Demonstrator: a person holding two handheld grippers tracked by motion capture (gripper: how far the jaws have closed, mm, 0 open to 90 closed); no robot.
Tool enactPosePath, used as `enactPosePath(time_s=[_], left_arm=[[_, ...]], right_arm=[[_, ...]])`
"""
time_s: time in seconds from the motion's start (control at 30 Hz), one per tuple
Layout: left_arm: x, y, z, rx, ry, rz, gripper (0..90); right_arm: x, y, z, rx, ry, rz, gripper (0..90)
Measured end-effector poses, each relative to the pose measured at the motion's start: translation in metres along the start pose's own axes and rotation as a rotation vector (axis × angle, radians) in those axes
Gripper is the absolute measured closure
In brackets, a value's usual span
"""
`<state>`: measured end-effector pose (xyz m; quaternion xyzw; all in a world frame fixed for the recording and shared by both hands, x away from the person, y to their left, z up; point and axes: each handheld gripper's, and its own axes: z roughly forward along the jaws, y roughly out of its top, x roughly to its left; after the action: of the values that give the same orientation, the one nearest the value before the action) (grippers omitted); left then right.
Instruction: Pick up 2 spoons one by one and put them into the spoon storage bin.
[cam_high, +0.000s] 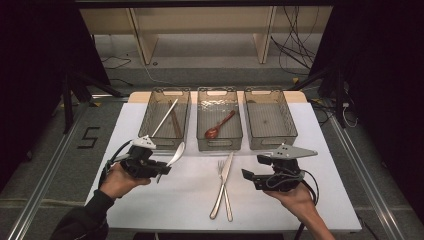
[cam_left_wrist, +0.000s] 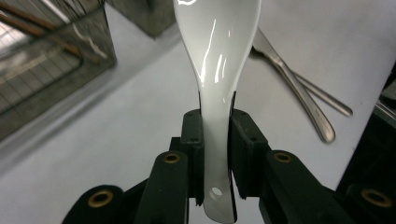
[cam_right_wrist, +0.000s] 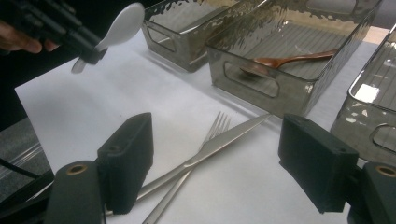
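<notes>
My left gripper (cam_high: 161, 171) is shut on the handle of a white ceramic spoon (cam_high: 175, 154), held above the table in front of the left bin (cam_high: 165, 120). In the left gripper view the spoon (cam_left_wrist: 219, 70) runs up between the two pads (cam_left_wrist: 194, 140), bowl end away from me. My right gripper (cam_high: 248, 177) stands open at the right with nothing between its jaws; its pads (cam_right_wrist: 128, 154) frame a steel knife (cam_right_wrist: 210, 147) and fork (cam_right_wrist: 212, 128) lying crossed on the white mat. The knife (cam_high: 223, 182) and fork (cam_high: 221, 172) lie at the table's middle front.
Three clear bins stand in a row at the back. The left bin holds a white stick and a brown one. A brown wooden spoon (cam_high: 219, 126) lies in the middle bin (cam_high: 219, 142). The right bin (cam_high: 270, 120) looks bare. The left gripper with its spoon (cam_right_wrist: 119, 23) hangs far left.
</notes>
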<state>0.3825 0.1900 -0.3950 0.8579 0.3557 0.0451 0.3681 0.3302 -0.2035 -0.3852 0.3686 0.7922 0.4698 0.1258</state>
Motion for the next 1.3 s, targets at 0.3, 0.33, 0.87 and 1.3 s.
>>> enactPosePath(time_s=[0.3, 0.33, 0.87, 1.3], left_arm=[[0.003, 0.028, 0.008, -0.060, 0.009, -0.008, 76.4], [0.003, 0.032, 0.009, -0.067, 0.010, -0.005, 76.4], [0.008, 0.093, 0.047, -0.098, -0.004, -0.009, 76.4], [0.026, 0.114, 0.078, -0.115, 0.002, -0.061, 76.4]], right_arm=[[0.000, 0.000, 0.000, -0.002, 0.002, 0.001, 27.6], [0.000, 0.000, 0.000, -0.002, 0.002, 0.001, 27.6], [-0.001, 0.000, -0.001, -0.003, 0.006, 0.001, 27.6], [-0.003, 0.000, -0.001, -0.004, 0.008, 0.004, 27.6]])
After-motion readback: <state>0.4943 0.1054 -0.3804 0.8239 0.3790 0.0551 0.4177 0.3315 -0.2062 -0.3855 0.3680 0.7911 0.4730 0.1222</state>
